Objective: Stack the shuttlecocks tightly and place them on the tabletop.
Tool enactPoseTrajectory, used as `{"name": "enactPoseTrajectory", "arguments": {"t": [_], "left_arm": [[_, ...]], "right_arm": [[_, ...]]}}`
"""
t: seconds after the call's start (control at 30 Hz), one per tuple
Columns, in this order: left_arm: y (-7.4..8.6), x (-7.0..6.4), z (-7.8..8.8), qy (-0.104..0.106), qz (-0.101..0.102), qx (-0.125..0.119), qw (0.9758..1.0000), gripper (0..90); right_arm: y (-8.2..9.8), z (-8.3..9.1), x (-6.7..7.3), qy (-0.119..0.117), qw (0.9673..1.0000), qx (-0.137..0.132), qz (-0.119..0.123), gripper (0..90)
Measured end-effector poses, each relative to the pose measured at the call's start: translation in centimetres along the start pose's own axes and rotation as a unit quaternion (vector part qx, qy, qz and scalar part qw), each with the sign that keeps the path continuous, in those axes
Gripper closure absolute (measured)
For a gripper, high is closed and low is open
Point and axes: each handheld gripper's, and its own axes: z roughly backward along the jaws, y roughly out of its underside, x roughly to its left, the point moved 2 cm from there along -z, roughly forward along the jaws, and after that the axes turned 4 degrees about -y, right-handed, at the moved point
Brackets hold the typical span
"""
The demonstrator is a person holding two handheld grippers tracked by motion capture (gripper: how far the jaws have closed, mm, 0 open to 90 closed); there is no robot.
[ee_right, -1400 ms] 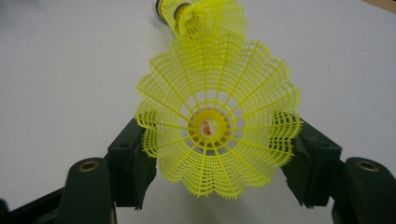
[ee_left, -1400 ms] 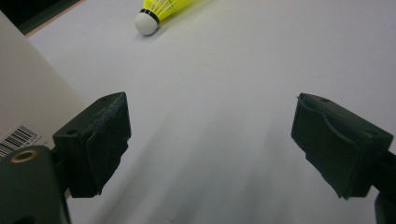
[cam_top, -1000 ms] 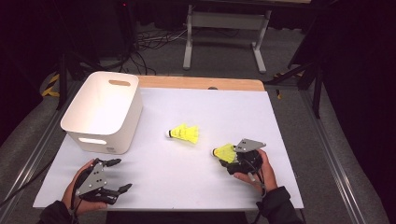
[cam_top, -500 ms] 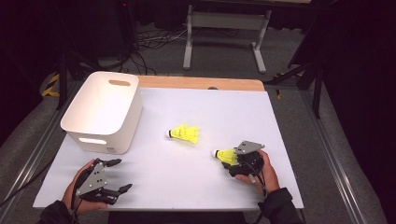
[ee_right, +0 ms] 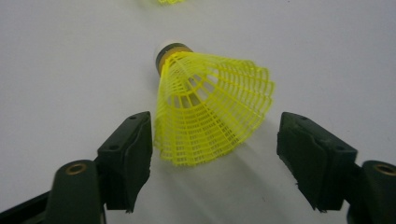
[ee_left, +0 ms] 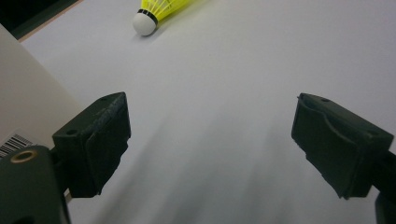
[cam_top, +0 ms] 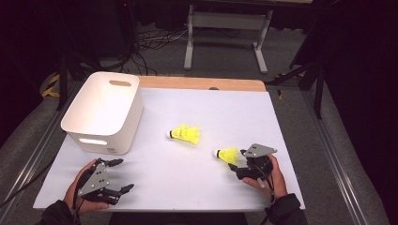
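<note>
A yellow shuttlecock (cam_top: pixel 227 154) lies on the white table with its cork pointing left. My right gripper (cam_top: pixel 237 160) is open around its skirt. Its jaws have just closed a little. In the right gripper view the shuttlecock (ee_right: pixel 210 107) sits between the jaws: the left pad is against the skirt's edge, and the right pad stands apart from it. A second yellow shuttlecock (cam_top: pixel 186 134) lies near the table's middle. Its cork end (ee_left: pixel 144 22) shows at the top of the left gripper view. My left gripper (cam_top: pixel 123 174) rests open at the front left with nothing between its jaws.
A white bin (cam_top: pixel 133 112) with handle cut-outs stands at the back left, and its wall (ee_left: pixel 23 93) is close on the left of my left gripper. Bare white table surface (cam_top: pixel 187 178) lies between the two hands.
The shuttlecock at my right gripper has settled from a raised, tilted pose to lying flat with its cork to the left. The left hand has not moved.
</note>
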Motion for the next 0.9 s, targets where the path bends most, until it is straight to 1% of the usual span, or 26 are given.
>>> {"name": "enactPoseTrajectory", "arguments": {"t": [0.03, 0.1, 0.13, 0.17, 0.23, 0.27, 0.33, 0.4, 0.43, 0.47, 0.5, 0.53, 0.6, 0.63, 0.9], "left_arm": [[0.0, 0.0, 0.0, 0.0, -0.001, 0.001, 1.0, 12.5], [0.0, 0.0, 0.0, 0.0, -0.001, 0.0, 1.0, 12.5], [0.0, 0.0, 0.0, 0.0, -0.001, 0.0, 1.0, 12.5], [0.0, 0.0, 0.0, 0.0, -0.001, 0.0, 1.0, 12.5], [0.0, -0.1, 0.0, 0.0, -0.001, 0.0, 1.0, 12.5], [0.0, -0.1, -0.1, 0.001, 0.0, 0.0, 1.0, 12.5], [0.0, -0.1, -0.1, 0.001, -0.001, 0.0, 1.0, 12.5], [0.0, -0.1, -0.1, 0.002, 0.0, 0.0, 1.0, 12.5], [0.0, -0.1, -0.1, 0.002, 0.0, 0.001, 1.0, 12.6], [0.0, -0.1, -0.1, 0.002, 0.0, 0.001, 1.0, 12.6], [0.0, -0.1, -0.1, 0.002, 0.0, 0.001, 1.0, 12.6], [0.0, -0.1, -0.1, 0.002, -0.001, 0.002, 1.0, 12.6], [0.0, -0.1, -0.1, 0.003, -0.001, 0.001, 1.0, 12.5], [0.0, -0.1, -0.1, 0.003, -0.001, 0.001, 1.0, 12.5], [0.0, 0.0, -0.2, 0.003, -0.001, 0.002, 1.0, 12.6]], "right_arm": [[0.1, 0.1, 0.2, -0.004, 1.0, 0.0, 0.004, 33.8], [0.1, 0.2, 0.4, -0.008, 0.9999, -0.001, 0.008, 35.4], [0.0, 0.2, 0.7, -0.018, 0.9998, -0.007, 0.011, 40.3], [-0.1, 0.2, 0.8, -0.022, 0.9997, -0.007, 0.013, 42.7], [-0.2, 0.0, 1.0, -0.026, 0.9994, -0.01, 0.02, 46.3], [-0.3, 0.0, 1.1, -0.028, 0.9993, -0.009, 0.022, 50.9], [-0.4, -0.3, 1.1, -0.029, 0.9993, -0.009, 0.023, 56.4], [-0.4, -0.5, 1.2, -0.034, 0.9991, -0.008, 0.026, 64.7], [-0.5, -0.7, 1.2, -0.03, 0.9991, -0.004, 0.03, 68.8], [-0.5, -0.7, 1.3, -0.032, 0.999, -0.004, 0.03, 71.9], [-0.5, -0.7, 1.3, -0.032, 0.999, -0.004, 0.03, 71.9], [-0.5, -0.8, 1.3, -0.034, 0.9989, -0.002, 0.032, 74.8], [-0.4, -0.8, 1.3, -0.032, 0.9989, -0.001, 0.035, 81.8], [-0.4, -0.7, 1.3, -0.033, 0.9988, -0.005, 0.034, 86.2], [-0.5, -0.7, 1.3, -0.034, 0.9986, -0.007, 0.04, 89.1]]}}
